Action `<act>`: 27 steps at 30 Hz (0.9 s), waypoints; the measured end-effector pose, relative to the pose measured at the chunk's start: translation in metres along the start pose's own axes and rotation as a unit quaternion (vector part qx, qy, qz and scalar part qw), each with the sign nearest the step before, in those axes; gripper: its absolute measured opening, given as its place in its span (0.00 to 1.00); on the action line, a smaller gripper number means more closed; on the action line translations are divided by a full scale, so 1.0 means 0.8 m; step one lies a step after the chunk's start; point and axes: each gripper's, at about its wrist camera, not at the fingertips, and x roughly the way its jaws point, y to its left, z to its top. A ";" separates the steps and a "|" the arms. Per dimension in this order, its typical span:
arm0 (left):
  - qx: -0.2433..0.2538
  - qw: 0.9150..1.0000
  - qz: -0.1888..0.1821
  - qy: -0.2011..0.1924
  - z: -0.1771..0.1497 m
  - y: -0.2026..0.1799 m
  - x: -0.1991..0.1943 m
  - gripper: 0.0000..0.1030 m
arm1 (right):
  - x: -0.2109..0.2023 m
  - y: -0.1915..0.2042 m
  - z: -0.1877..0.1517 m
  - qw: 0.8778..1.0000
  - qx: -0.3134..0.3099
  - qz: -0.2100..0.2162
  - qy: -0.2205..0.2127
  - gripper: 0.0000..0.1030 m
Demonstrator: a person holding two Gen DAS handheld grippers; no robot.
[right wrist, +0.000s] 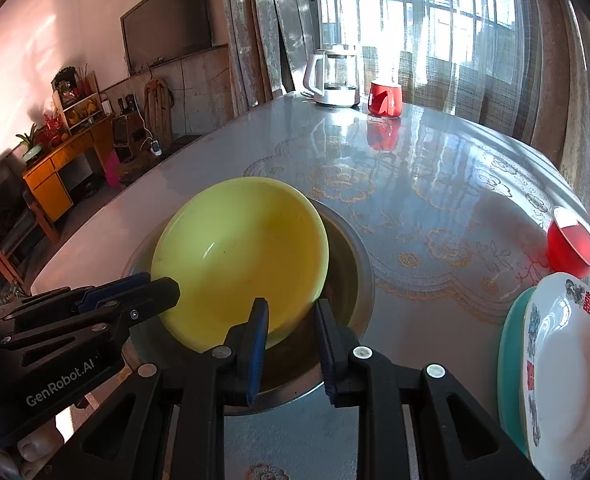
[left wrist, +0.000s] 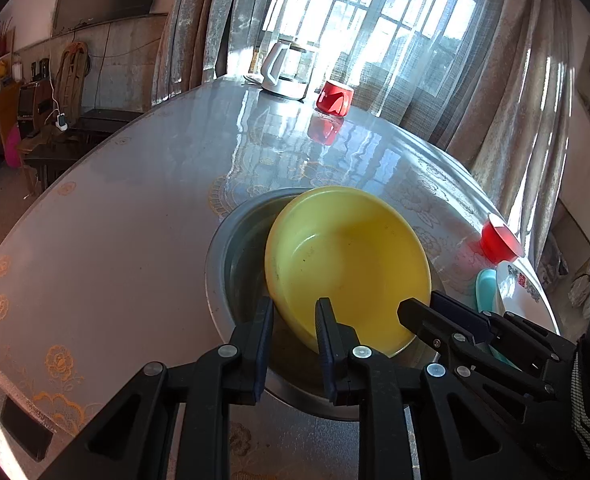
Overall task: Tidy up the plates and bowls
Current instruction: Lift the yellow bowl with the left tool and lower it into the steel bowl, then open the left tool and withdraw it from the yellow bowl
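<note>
Left claw (left wrist: 295, 320), jaws nearly closed, grips the near rim of a yellow bowl (left wrist: 347, 256), one finger inside the bowl and one outside. The right claw (right wrist: 291, 320), jaws just as narrow, pinches the same rim a little further along, also with a finger on each side. The yellow bowl sits tilted inside a wide metal bowl (left wrist: 231, 240), its far edge raised above the metal rim and its hollow facing the claws. The metal bowl rests on a round desk (left wrist: 115, 240) under a glossy, flower-patterned cover. To the right of the metal bowl, near the desk's edge, a white patterned plate (right wrist: 567, 360) lies on a teal plate (right wrist: 509, 352), with a small red cup (right wrist: 571, 244) just beyond them. Far behind the metal bowl, by the curtained window, stand a white kettle (left wrist: 283, 68) and a red mug (left wrist: 334, 98).
</note>
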 end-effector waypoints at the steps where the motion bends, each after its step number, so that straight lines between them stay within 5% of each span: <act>1: 0.000 1.000 0.000 0.000 0.000 0.000 -0.001 0.22 | 0.001 0.000 0.000 1.000 0.000 0.000 0.001 0.25; 14: 0.030 0.999 0.022 -0.015 -0.007 -0.013 -0.008 0.23 | 0.003 0.001 -0.002 1.000 -0.002 -0.001 0.000 0.24; 27: 0.086 0.991 0.082 -0.059 -0.010 -0.031 -0.026 0.25 | -0.004 -0.005 -0.002 1.000 0.010 0.008 -0.010 0.28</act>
